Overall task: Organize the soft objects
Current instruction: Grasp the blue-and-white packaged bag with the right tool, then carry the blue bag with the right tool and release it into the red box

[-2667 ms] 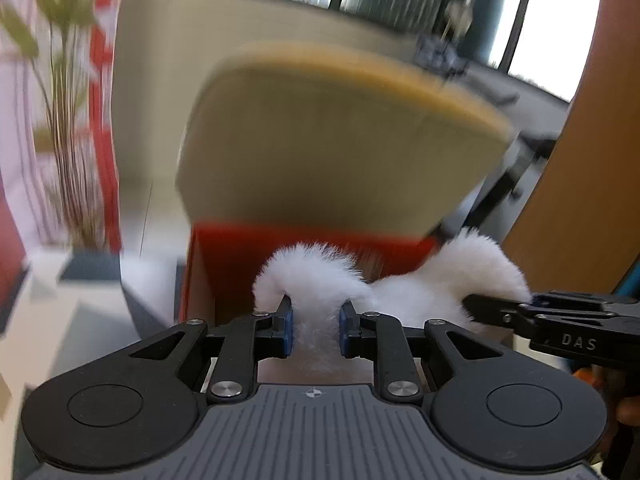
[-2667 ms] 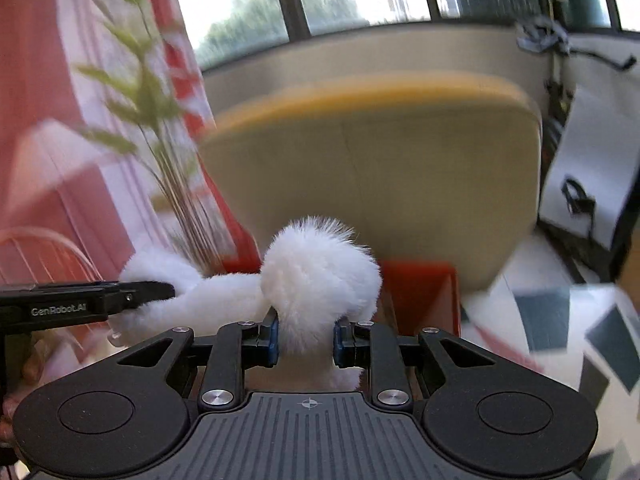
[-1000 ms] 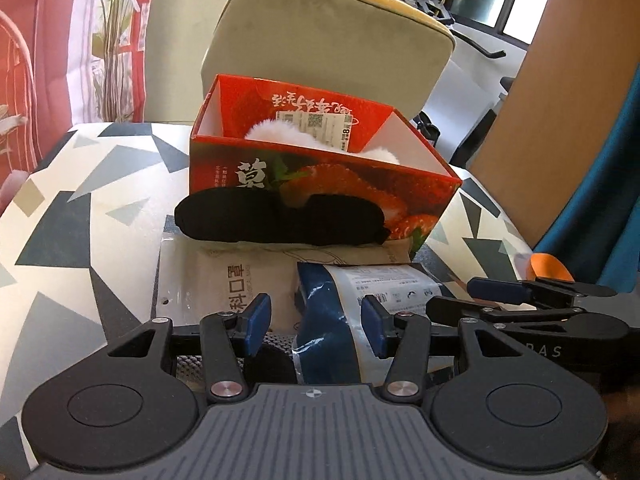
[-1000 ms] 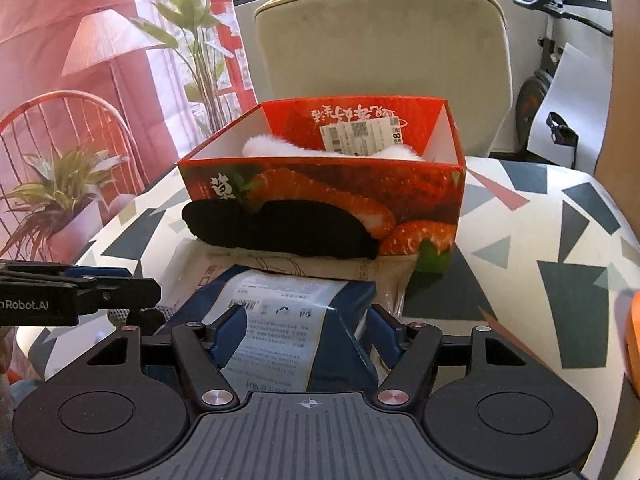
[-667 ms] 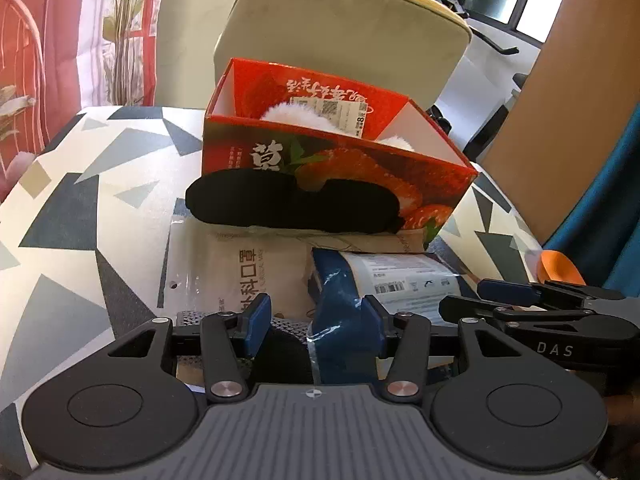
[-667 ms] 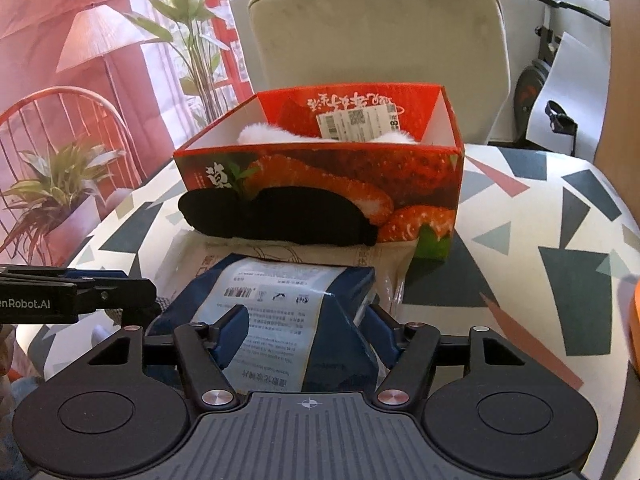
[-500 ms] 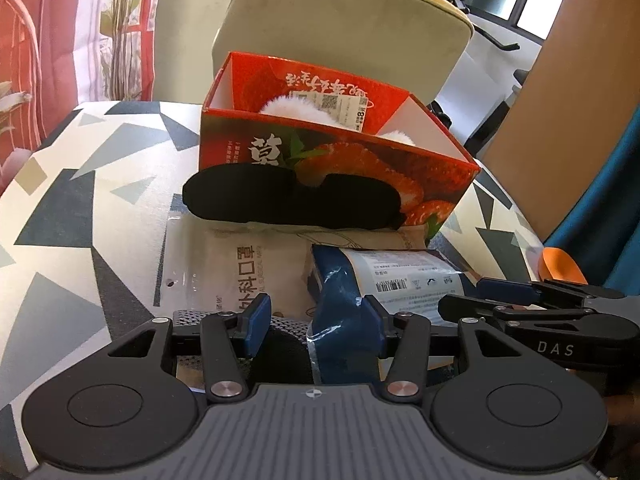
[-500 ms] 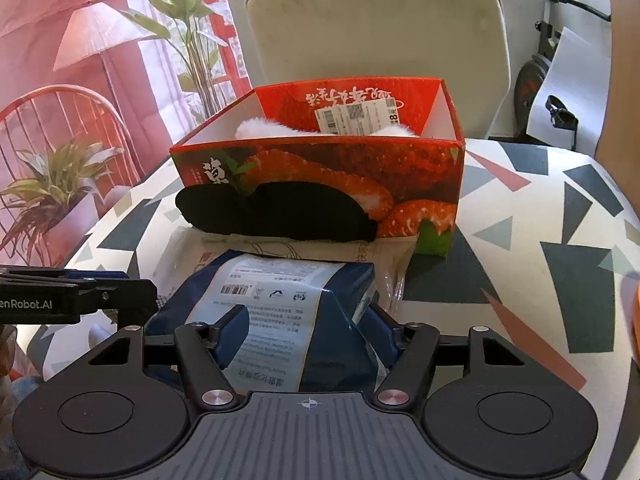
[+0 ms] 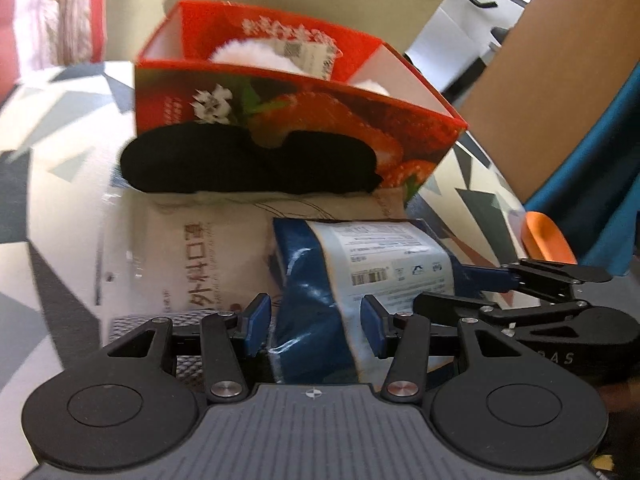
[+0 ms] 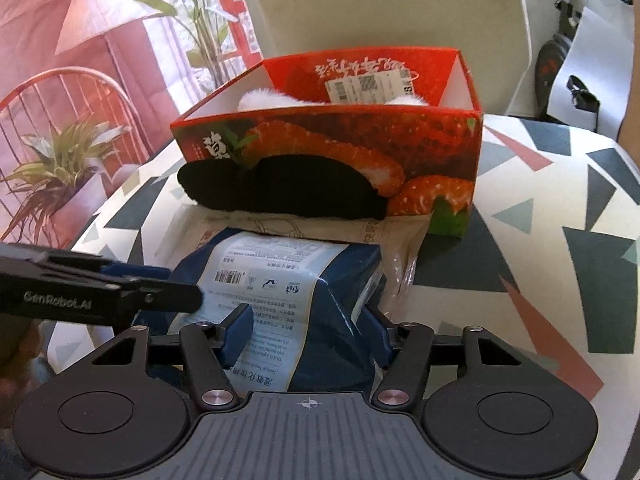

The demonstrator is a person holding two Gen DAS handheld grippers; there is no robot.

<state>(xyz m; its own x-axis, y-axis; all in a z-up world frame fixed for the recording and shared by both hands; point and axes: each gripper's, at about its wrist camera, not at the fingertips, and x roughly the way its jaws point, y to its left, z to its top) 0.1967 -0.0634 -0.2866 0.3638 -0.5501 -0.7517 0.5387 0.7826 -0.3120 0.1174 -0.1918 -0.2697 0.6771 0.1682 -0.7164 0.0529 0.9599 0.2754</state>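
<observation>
A blue soft pack with a white label lies on the patterned table, on top of a beige packet. My left gripper is open, with the pack's left end between its fingers. My right gripper straddles the same blue pack; its jaws are closing and I cannot see the pads pressing it. A black soft piece leans against the red strawberry box. White plush lies inside the box.
A beige chair stands behind the box. Potted plants are off the table's left edge. An orange object sits at the table's right rim, near a brown panel.
Both grippers have sunk and come closer around the blue pack. The right jaws have narrowed on it. The white plush both held earlier now lies in the box.
</observation>
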